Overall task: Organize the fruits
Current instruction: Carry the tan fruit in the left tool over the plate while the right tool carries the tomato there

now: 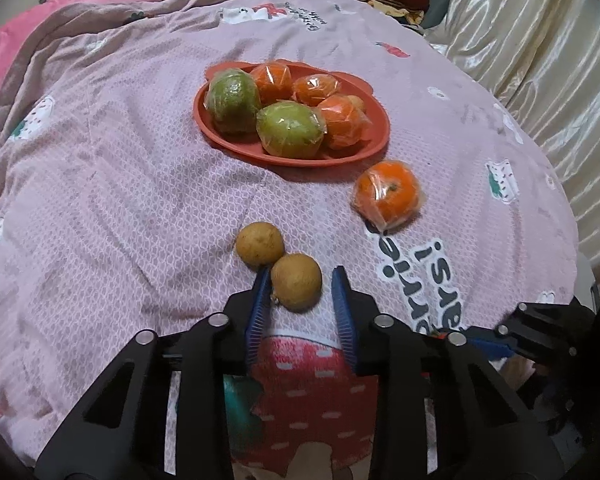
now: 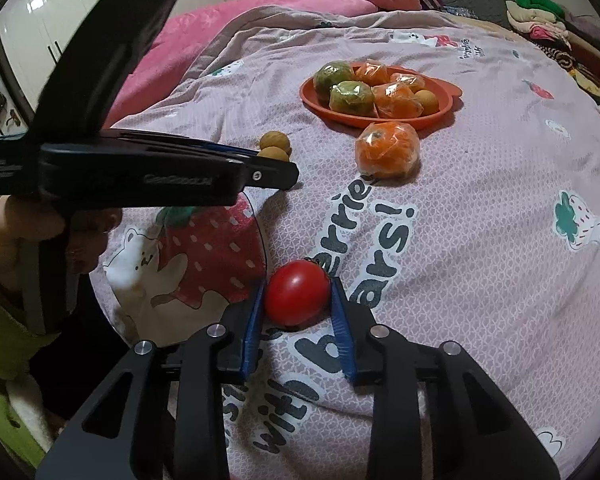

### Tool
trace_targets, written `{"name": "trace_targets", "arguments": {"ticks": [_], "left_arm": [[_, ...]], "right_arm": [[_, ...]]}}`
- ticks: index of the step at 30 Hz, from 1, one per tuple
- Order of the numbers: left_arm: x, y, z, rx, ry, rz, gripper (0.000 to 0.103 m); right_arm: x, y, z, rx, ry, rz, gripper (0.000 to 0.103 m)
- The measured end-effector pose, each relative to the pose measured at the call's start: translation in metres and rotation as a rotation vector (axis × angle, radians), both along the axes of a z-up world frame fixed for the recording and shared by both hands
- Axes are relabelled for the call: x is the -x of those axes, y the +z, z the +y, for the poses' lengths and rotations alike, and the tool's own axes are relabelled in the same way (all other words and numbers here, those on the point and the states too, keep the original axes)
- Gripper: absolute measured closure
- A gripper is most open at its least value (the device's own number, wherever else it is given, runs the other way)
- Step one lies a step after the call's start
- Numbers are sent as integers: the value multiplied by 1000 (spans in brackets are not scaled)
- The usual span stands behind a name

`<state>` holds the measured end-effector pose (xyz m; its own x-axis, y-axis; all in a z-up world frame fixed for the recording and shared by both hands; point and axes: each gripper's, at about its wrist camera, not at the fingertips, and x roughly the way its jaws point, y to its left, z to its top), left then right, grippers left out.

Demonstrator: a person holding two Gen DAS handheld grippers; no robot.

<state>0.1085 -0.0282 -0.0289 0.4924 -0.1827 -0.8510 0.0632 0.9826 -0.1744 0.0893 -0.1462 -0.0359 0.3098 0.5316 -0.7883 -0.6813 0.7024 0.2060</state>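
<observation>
Tomato point(image 2: 297, 298) glossy smooth; oranges point(image 1: 387, 196) in shiny plastic wrap; longans point(image 1: 296, 282) matt rough; quilt point(image 1: 120, 200) soft cloth; plate point(image 1: 220, 136) matt plastic.

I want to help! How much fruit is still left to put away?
Done: wrapped fruits fill the orange plate. In hand: left claw open around a brown fruit; right claw around the tomato. Left: another brown fruit and a wrapped orange.
</observation>
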Motion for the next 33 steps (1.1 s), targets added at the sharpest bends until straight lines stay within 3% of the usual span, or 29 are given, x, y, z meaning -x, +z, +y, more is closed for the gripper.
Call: {"name": "trace_targets", "arguments": {"ticks": [9,18,33], "left_arm": [[1,2,1,-4,-6,-8,86],[15,26,8,28,-5,-65,86],[3,48,26,39,20,-125,86]], "right_arm": [[0,5,-5,-26,-6,4,73],[-7,14,-14,-50,-38,-3,73],[-50,42,-31,-68,-117,-74,73]]}}
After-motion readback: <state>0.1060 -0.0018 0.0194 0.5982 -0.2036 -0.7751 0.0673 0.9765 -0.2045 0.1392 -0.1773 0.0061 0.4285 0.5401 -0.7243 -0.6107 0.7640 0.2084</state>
